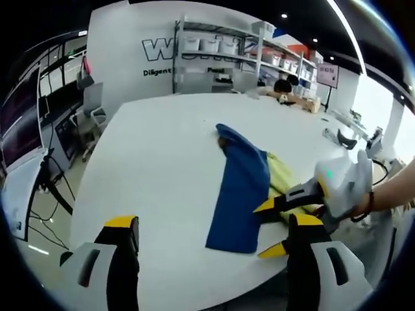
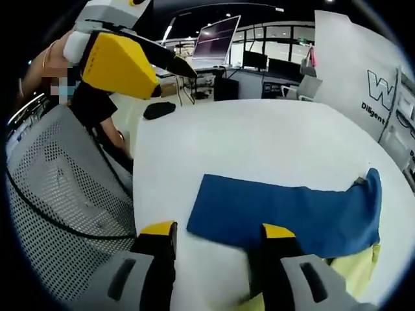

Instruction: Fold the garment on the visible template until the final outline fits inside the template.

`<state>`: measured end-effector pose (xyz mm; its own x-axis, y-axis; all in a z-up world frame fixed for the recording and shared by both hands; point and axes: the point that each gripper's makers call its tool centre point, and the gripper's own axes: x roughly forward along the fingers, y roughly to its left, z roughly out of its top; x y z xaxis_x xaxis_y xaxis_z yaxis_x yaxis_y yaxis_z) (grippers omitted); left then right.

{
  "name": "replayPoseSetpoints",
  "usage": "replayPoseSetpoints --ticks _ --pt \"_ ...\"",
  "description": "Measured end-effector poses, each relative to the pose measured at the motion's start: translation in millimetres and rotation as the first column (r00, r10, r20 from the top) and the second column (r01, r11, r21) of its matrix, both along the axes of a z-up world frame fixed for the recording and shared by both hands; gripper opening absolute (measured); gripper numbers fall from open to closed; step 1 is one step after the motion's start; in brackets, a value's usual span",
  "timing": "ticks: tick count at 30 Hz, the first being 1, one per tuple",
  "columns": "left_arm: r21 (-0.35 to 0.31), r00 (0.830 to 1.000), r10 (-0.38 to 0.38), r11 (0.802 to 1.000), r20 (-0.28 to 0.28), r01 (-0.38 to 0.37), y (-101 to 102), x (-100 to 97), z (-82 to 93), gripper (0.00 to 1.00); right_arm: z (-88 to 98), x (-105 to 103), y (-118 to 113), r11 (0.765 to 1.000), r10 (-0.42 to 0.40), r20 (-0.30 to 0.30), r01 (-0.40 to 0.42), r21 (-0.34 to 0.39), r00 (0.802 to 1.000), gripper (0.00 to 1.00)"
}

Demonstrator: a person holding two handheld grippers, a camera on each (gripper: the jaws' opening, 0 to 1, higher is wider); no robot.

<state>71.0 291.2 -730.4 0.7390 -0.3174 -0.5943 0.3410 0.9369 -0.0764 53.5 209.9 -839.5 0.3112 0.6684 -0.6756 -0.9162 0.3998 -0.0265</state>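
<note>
A blue garment [image 1: 240, 188] lies in a long folded strip on the white table [image 1: 162, 149], and a yellow piece [image 1: 283, 173] shows from under its right side. My left gripper [image 1: 213, 223] hovers open in front of the strip's near end, holding nothing. My right gripper [image 1: 269, 227] comes in from the right, in a person's hand, with its yellow tips apart over the strip's near corner. In the right gripper view the blue garment [image 2: 285, 217] runs across the table, with yellow [image 2: 350, 272] below it. My right gripper [image 2: 217, 232] is open at its edge, one finger [image 2: 275, 233] over the cloth. The left gripper [image 2: 123, 61] hangs high at the upper left.
A grey mesh chair [image 2: 58, 194] stands against the table's edge. A black object [image 2: 159, 110] lies on the far part of the table [image 2: 259, 142]. Monitors, shelves [image 1: 220, 55], an office chair [image 1: 91, 110] and a seated person [image 1: 282, 87] surround the table.
</note>
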Motion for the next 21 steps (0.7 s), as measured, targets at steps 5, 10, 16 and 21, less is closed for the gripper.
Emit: replayPoseSetpoints --ticks 5,10,16,21 --pt "-0.002 1.000 0.011 1.000 -0.010 -0.011 2.6 1.2 -3.2 0.92 -10.0 0.4 0.7 1.000 0.013 -0.015 -0.013 -0.013 1.000 0.38" --pt "-0.006 1.000 0.009 1.000 -0.003 -0.009 1.1 2.2 -1.3 0.92 -10.0 0.7 1.6 1.000 0.027 -0.005 -0.027 -0.017 1.000 0.32" --pt "-0.010 0.999 0.036 0.999 0.006 -0.036 5.7 5.0 0.0 0.92 -15.3 -3.7 4.0 0.998 0.065 0.029 -0.064 -0.029 0.997 0.14" --pt "-0.009 0.999 0.036 0.999 0.007 -0.036 7.1 3.3 0.1 0.91 -17.1 -4.2 4.1 0.998 0.064 0.037 -0.064 -0.024 0.997 0.06"
